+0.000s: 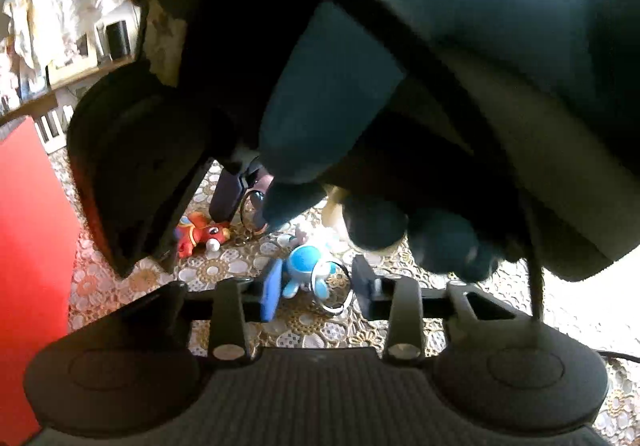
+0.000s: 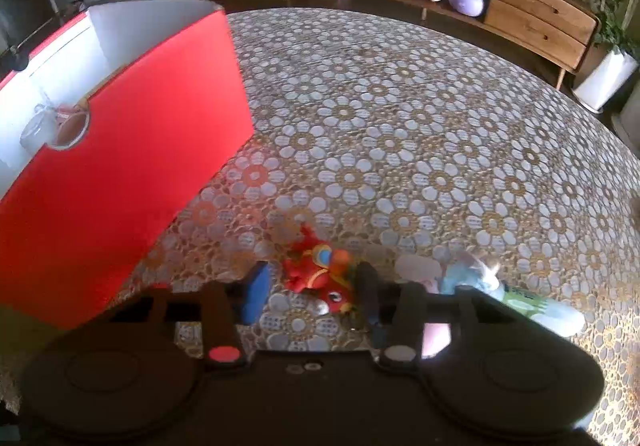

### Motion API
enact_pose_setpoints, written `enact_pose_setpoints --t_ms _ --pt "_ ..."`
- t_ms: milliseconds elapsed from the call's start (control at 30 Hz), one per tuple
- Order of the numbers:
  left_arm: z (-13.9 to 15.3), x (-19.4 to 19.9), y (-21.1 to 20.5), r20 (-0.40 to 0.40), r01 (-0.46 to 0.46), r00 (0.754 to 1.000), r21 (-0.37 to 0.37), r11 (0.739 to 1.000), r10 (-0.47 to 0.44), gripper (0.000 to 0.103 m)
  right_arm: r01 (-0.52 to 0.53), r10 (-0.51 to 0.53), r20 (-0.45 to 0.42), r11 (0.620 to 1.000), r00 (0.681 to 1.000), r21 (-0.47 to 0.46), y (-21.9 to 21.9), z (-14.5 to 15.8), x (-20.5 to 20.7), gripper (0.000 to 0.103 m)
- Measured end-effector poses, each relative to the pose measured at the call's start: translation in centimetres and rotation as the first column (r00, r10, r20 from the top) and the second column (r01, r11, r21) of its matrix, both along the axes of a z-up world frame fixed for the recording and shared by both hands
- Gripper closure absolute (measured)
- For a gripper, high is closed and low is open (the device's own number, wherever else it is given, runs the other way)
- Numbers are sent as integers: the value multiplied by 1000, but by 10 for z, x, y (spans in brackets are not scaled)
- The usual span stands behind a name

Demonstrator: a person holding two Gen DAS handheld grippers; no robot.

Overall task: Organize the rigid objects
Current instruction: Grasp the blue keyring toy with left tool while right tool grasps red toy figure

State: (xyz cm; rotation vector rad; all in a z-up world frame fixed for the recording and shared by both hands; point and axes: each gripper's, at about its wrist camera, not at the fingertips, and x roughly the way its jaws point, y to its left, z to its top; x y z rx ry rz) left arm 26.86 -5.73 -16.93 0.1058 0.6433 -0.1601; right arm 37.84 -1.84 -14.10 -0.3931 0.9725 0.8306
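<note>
While the red box (image 2: 120, 149) stands at the left of the table (image 2: 420, 133), the right gripper (image 2: 308, 294) hovers low with open jaws on either side of a red toy (image 2: 316, 278). Right of that, the left gripper (image 1: 320, 286) brackets a blue toy (image 1: 306, 266), jaws open, under a gloved hand (image 1: 460, 85).

Both wrist views look down closely, sharing the red toy (image 1: 200, 234) (image 2: 320, 278).

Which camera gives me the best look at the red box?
The right wrist view: the red box shows its whole side and open white inside. The left wrist view catches only a flat strip of that box at the frame's edge.
</note>
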Motion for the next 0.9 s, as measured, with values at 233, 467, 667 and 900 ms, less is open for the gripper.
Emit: enact_pose_setpoints --t_ms 233,467,667,900 --pt "1 0 -4 -3 -4 1000 9 1000 4 74 28 -28 5 999 1000 25 -4 5 -4 64" --pt "7 -4 4 -17 -11 1000 -10 1000 11 74 62 -58 -34 989 998 134 -21 36 -8 64" --pt "18 -14 10 -9 -15 1000 -24 1000 15 74 79 -78 -13 981 997 178 -36 64 -22 64" --pt "35 -34 23 11 -24 1000 -32 999 25 74 113 -117 5 972 993 207 -57 85 -44 64"
